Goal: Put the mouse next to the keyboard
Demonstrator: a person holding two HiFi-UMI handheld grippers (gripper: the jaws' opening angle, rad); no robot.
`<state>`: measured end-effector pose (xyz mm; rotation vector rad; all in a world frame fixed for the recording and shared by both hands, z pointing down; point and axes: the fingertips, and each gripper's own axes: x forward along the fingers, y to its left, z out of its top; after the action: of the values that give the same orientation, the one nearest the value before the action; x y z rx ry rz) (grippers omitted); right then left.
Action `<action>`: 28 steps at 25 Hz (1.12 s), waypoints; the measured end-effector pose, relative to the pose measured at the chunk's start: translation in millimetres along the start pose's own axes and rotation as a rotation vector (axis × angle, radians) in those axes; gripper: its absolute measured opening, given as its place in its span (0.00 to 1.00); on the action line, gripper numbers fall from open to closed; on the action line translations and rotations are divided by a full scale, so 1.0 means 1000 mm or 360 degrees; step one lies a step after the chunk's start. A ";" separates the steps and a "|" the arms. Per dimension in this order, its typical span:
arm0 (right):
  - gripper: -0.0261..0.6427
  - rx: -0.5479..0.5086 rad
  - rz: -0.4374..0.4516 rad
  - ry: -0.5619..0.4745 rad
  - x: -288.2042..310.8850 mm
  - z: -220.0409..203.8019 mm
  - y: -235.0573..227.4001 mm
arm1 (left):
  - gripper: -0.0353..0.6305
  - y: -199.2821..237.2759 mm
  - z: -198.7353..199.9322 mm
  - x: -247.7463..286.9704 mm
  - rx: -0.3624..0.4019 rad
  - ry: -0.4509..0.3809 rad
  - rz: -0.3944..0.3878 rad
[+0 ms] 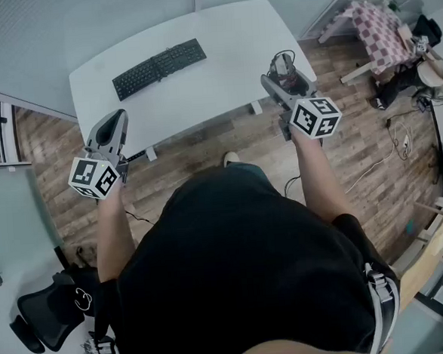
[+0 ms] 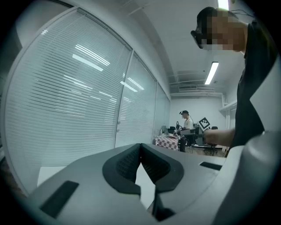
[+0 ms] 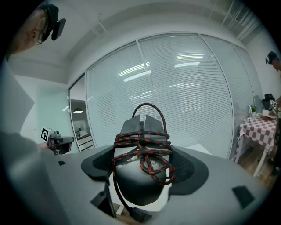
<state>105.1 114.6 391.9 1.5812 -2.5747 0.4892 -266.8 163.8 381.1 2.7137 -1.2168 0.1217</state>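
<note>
Over the right corner of the table, I think, my right gripper is clamped on the cord-wrapped mouse, with the keyboard off to its left, long axis running toward it, while my left gripper sits closed and empty.

In the head view, the black mouse bound in red-and-black braided cable sits at the right end of the white curved desk. It is mostly covered by the right gripper, so its outline cannot be told there. In the right gripper view the jaw pads hide the mouse's flanks. In the left gripper view the desk is only a white sliver between the jaws. Items on the red-checked table beyond the desk's right end are too small to tell.
</note>
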 end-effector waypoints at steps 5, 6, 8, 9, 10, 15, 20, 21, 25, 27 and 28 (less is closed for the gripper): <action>0.62 0.0010 0.0003 0.0010 -0.029 -0.004 0.018 | 0.09 -0.028 0.006 -0.019 0.0015 -0.0003 -0.0032; 0.62 0.0005 0.0003 0.0007 -0.032 -0.002 0.020 | 0.09 -0.033 0.007 -0.019 0.0013 -0.0004 -0.0042; 0.62 -0.0011 0.0007 0.0004 -0.035 0.001 0.024 | 0.09 -0.040 0.008 -0.018 0.0024 0.0001 -0.0061; 0.62 -0.0020 0.0010 0.0004 -0.036 0.001 0.026 | 0.09 -0.043 0.008 -0.018 0.0041 0.0007 -0.0067; 0.62 -0.0026 0.0014 0.0005 -0.037 0.000 0.029 | 0.09 -0.046 0.008 -0.018 0.0060 0.0014 -0.0072; 0.62 0.0017 0.0040 0.0007 -0.038 -0.003 0.041 | 0.09 -0.058 0.006 -0.026 0.0064 -0.0005 -0.0094; 0.62 0.0034 0.0053 -0.0005 -0.031 -0.004 0.060 | 0.09 -0.044 0.000 -0.053 0.0072 0.0008 -0.0066; 0.62 0.0036 0.0054 -0.0002 -0.029 -0.006 0.063 | 0.09 -0.039 0.000 -0.059 0.0068 0.0007 -0.0054; 0.62 0.0052 0.0049 0.0005 -0.025 -0.009 0.067 | 0.09 -0.026 0.004 -0.073 0.0076 0.0010 -0.0027; 0.62 0.0058 0.0045 0.0006 -0.025 -0.009 0.065 | 0.09 -0.023 0.007 -0.075 0.0087 0.0011 -0.0019; 0.62 0.0060 0.0041 0.0007 -0.025 -0.009 0.064 | 0.09 -0.022 0.009 -0.075 0.0091 0.0010 -0.0017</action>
<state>59.7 164.7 379.8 1.5578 -2.6008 0.5459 -300.2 231.7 359.4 2.7662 -1.2153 0.1658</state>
